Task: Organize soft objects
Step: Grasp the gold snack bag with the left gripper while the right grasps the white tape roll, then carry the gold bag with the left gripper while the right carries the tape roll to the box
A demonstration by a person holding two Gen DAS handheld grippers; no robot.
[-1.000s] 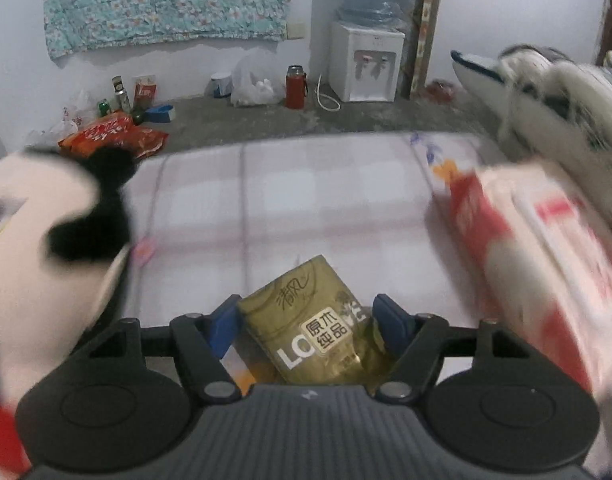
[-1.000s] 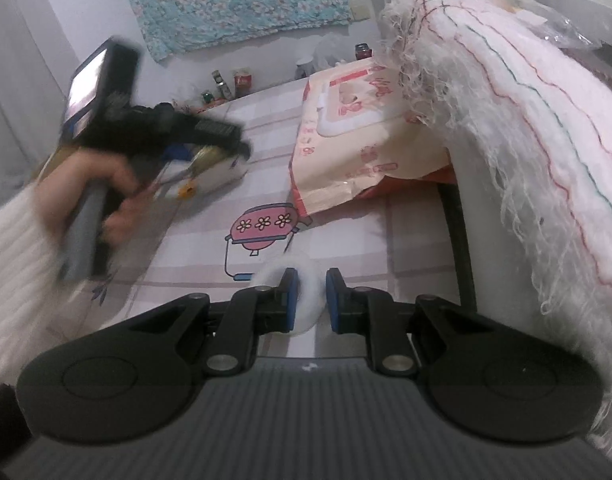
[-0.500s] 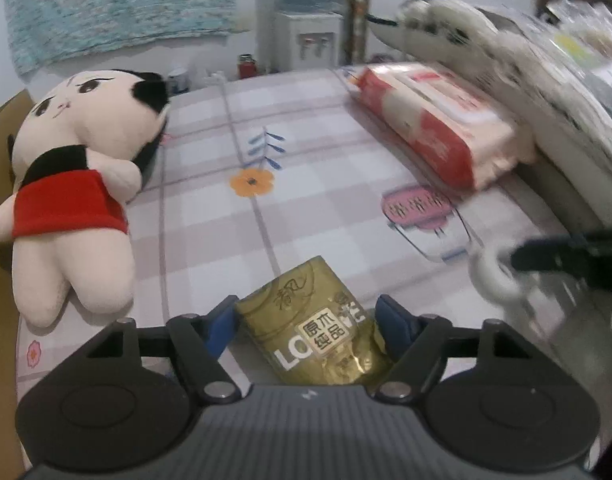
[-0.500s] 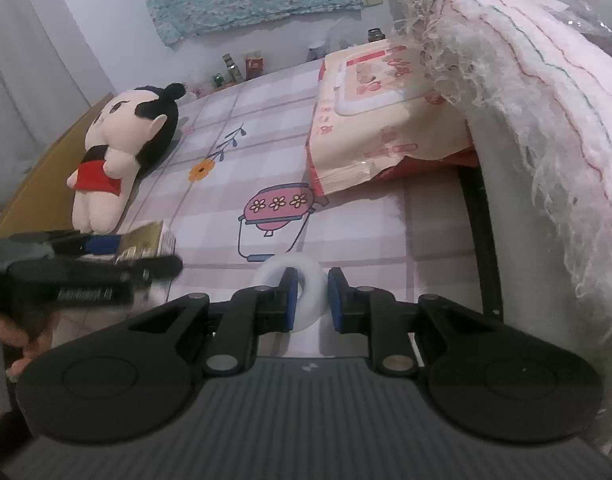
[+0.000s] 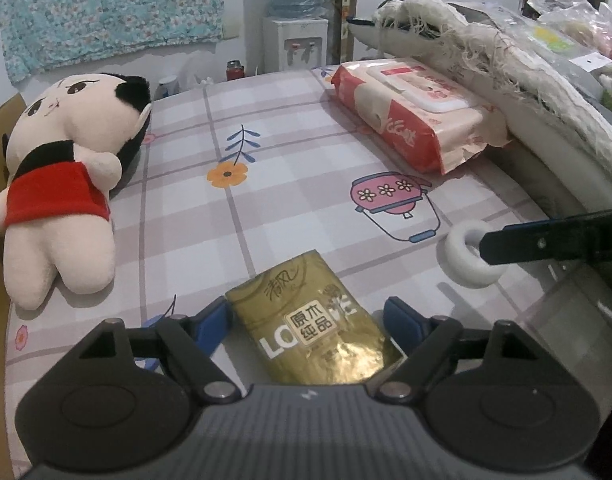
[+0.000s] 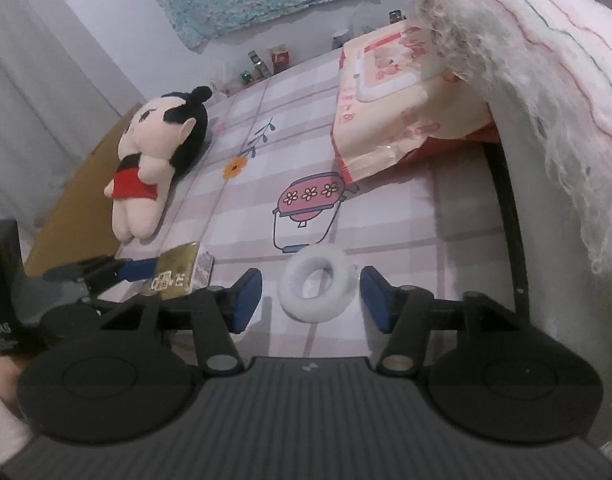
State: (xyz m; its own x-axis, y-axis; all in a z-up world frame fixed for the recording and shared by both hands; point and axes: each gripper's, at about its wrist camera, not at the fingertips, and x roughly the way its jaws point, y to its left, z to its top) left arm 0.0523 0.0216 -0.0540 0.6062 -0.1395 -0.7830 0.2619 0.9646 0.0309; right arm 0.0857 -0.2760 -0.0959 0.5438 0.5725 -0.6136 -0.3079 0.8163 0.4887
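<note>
Left gripper [image 5: 306, 322]: I see its fingers apart, one on each side of the gold tissue pack [image 5: 311, 326]. I think a blue pad may touch the left side of the pack, but the view is not clear there.
Gold tissue pack: it lies flat on the checked sheet [image 5: 290, 136], right at my left gripper. Its long side runs away from me and leans a bit left.
Right gripper [image 6: 311, 298]: its fingers are apart too, with gaps on both sides of the white ring [image 6: 315, 286].
White ring: it lies nearly flat, its hole facing up (a round thing, so no long side).
Who is nearer: left for the pack, right for the ring.
Doll [image 5: 60, 184]: far left, on its back, head pointing away.
Wipes pack [image 5: 409, 110]: far right, beside the fringed blanket [image 5: 525, 76], its long side running away from me.
</note>
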